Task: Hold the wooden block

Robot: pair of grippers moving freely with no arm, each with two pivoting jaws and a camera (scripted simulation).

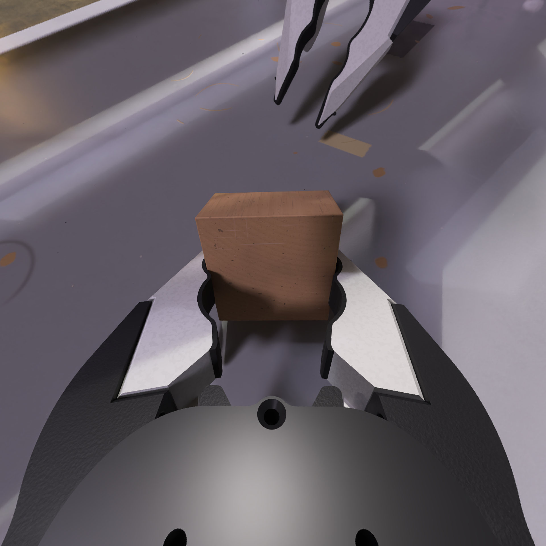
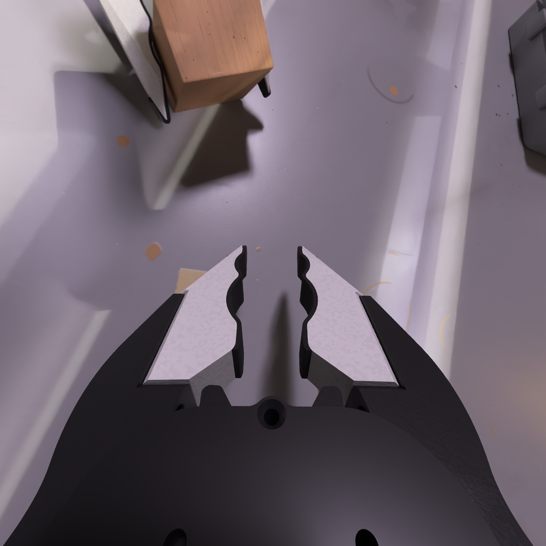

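A brown wooden block [image 1: 270, 257] sits between the fingers of my left gripper [image 1: 271, 260], which is shut on its two sides and holds it above the grey surface. The block's shadow falls on the surface below it in the right wrist view. There the block [image 2: 212, 50] shows at the top left, with the left gripper's fingers [image 2: 139, 59] on either side. My right gripper [image 2: 271, 251] is open and empty, well short of the block. It also shows in the left wrist view [image 1: 298, 113] beyond the block, pointing down at the surface.
The grey moulded surface [image 1: 118, 183] has raised ridges [image 2: 413, 206] and shallow steps. A tan tape patch [image 1: 345, 144] lies near the right gripper's tips. Small orange flecks dot the surface. A dark grey fixture [image 2: 529, 82] stands at the right edge.
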